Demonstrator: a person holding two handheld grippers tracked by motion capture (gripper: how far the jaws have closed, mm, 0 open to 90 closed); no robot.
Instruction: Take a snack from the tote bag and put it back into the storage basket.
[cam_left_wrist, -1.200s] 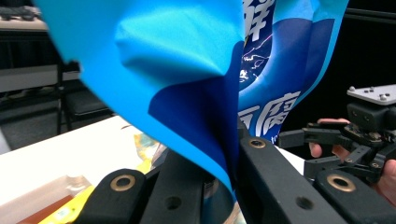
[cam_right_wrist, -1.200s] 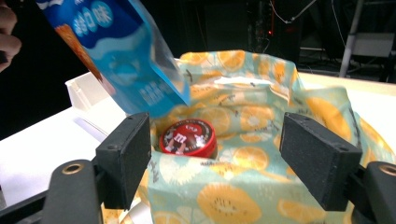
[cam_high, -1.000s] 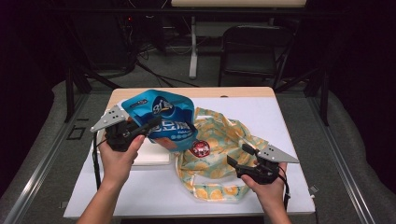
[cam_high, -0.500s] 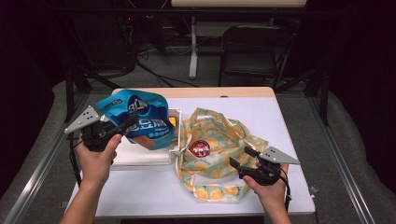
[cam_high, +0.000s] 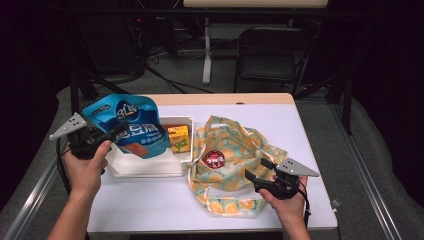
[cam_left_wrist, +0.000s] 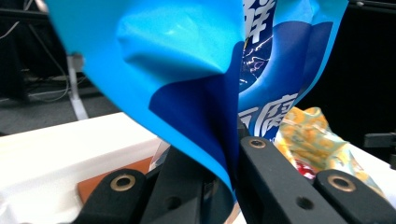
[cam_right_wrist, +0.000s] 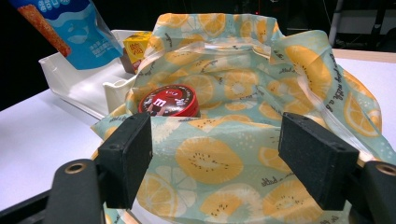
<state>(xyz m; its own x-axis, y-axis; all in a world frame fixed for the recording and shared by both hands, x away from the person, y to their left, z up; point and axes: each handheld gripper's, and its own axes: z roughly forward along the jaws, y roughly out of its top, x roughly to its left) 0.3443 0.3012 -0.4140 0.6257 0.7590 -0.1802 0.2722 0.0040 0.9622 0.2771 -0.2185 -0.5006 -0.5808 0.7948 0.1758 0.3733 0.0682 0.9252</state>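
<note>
You have one blue snack pouch (cam_high: 131, 127), one yellow drink carton (cam_high: 179, 138), one white tray (cam_high: 145, 167), one lemon-print cloth bag (cam_high: 235, 165), one red round tin (cam_high: 215, 159).

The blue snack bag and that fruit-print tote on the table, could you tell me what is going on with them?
A person works with a gripper in each hand. The left gripper is shut on the blue snack bag, holding it up over the white tray, where a yellow drink carton sits. The right gripper rests open at the near edge of the fruit-print tote, with cloth between its jaws. A red round tin lies in the tote.
</note>
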